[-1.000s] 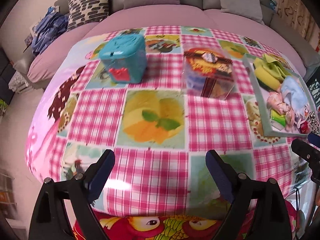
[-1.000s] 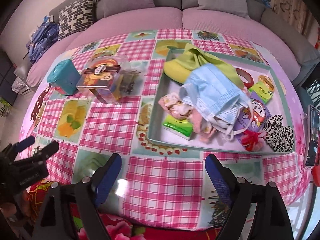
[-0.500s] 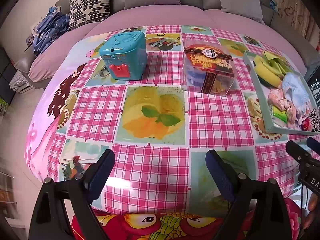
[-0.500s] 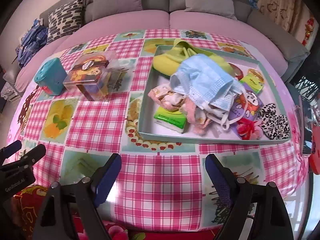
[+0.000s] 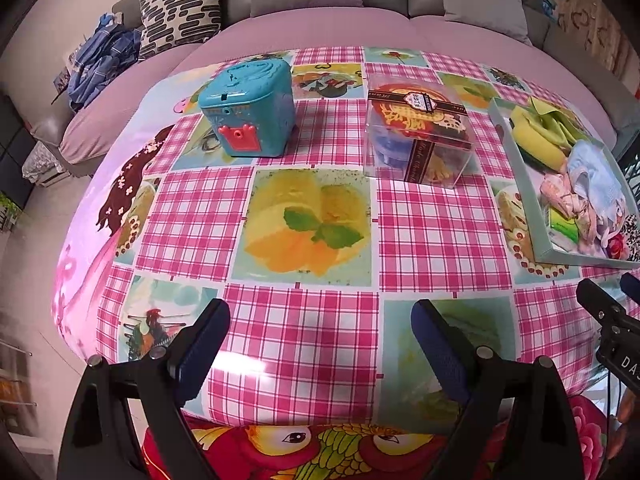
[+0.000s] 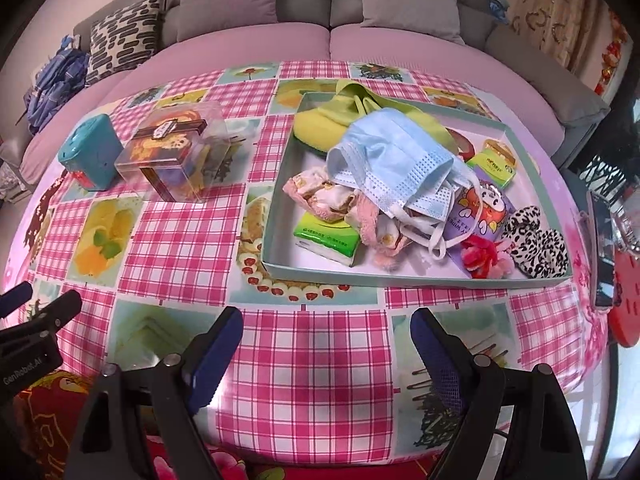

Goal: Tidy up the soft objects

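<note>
Hovering over tablecloth [image 5: 304,344]: left gripper [image 5: 320,340], right gripper [image 6: 326,342] both released, empty.

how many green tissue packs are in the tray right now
2. One green tissue pack lies at the tray's near left corner, beside the pink cloth. A smaller green pack lies near the far right wall. The heaped masks could hide more.

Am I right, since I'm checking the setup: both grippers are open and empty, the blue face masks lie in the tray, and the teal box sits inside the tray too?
Not quite. The teal box stands outside the tray, on the tablecloth beside the clear box, as the right wrist view shows. The blue face masks do lie in the tray, and the left gripper and right gripper are open and empty.
</note>
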The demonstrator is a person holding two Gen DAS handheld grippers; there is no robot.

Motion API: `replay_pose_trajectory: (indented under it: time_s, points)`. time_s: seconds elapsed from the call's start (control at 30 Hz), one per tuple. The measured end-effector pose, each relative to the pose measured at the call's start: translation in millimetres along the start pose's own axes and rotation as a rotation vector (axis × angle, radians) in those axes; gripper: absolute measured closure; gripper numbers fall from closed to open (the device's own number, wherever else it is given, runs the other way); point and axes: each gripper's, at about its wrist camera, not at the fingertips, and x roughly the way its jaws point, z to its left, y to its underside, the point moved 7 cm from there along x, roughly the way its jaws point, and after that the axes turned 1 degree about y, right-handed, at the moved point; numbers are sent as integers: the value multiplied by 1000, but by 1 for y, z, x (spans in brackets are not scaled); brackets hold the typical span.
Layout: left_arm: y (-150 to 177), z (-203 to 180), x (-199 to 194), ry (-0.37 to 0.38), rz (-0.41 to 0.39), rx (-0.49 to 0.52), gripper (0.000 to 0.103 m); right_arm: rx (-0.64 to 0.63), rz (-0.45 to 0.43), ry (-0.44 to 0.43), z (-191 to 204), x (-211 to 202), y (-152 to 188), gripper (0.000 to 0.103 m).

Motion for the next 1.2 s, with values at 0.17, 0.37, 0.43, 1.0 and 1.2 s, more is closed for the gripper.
replay_pose_trajectory:
  time_s: [0.17,0.37,0.43,1.0,1.2]
  points:
    - [-1,-3,-2,-5,-12,18,11,-26,-13,28,4,-2,-1,15]
    - [-1,-2,-2,-1,-15,17,11,-25,-21,39,4,-3,-1,15]
    - [-1,-3,-2,1,-14,20,11,-20,-21,40,2,-3,-1,15]
    - [-2,-4,-2,-8,-15,29,11,16,-17,28,-4,-2,-1,15]
    - [-2,-2,-3,-16,-19,18,11,14,-18,30,-4,-3,-1,15]
